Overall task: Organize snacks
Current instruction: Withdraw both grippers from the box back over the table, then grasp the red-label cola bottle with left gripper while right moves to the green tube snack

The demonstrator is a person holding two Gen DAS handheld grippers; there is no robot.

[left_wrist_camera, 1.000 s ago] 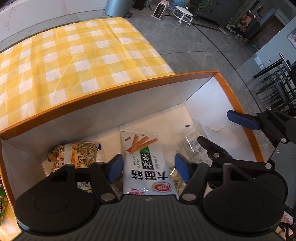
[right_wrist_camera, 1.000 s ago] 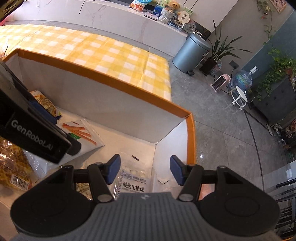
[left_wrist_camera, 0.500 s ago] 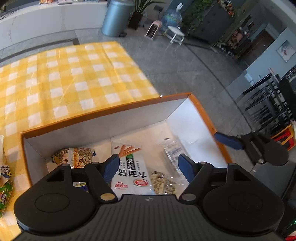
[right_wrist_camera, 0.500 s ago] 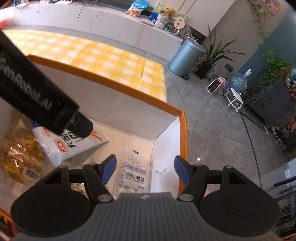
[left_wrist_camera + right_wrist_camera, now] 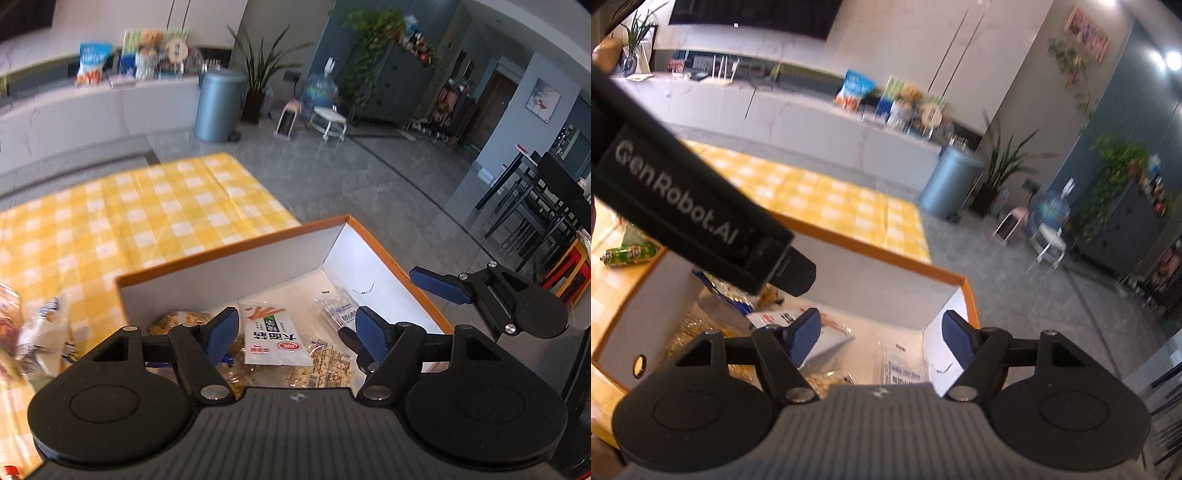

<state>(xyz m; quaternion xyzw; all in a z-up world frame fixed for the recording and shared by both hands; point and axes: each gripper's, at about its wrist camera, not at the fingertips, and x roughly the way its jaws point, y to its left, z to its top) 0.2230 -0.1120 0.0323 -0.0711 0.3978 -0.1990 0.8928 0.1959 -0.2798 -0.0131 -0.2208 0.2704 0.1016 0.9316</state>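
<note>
An orange-rimmed white box [image 5: 236,254] sits on the yellow checked tablecloth [image 5: 129,210] and holds several snack packets. A white packet with red sticks printed on it [image 5: 273,336] lies in the middle, a clear packet of white balls [image 5: 338,308] to its right, a nut packet [image 5: 325,365] in front. My left gripper [image 5: 297,334] is open and empty, raised above the box. My right gripper [image 5: 881,334] is open and empty, above the box's right end [image 5: 967,295]; it also shows in the left wrist view [image 5: 402,299].
More snack packets lie on the cloth left of the box [image 5: 40,332], and a green one [image 5: 628,254] shows in the right wrist view. The left gripper's black body [image 5: 683,214] crosses that view. Beyond the table are grey floor, a bin [image 5: 218,107] and a stool [image 5: 328,122].
Both grippers have lifted up and back from the box, so it looks smaller and more of the room shows. Both stay open and empty. The packets in the box have not moved.
</note>
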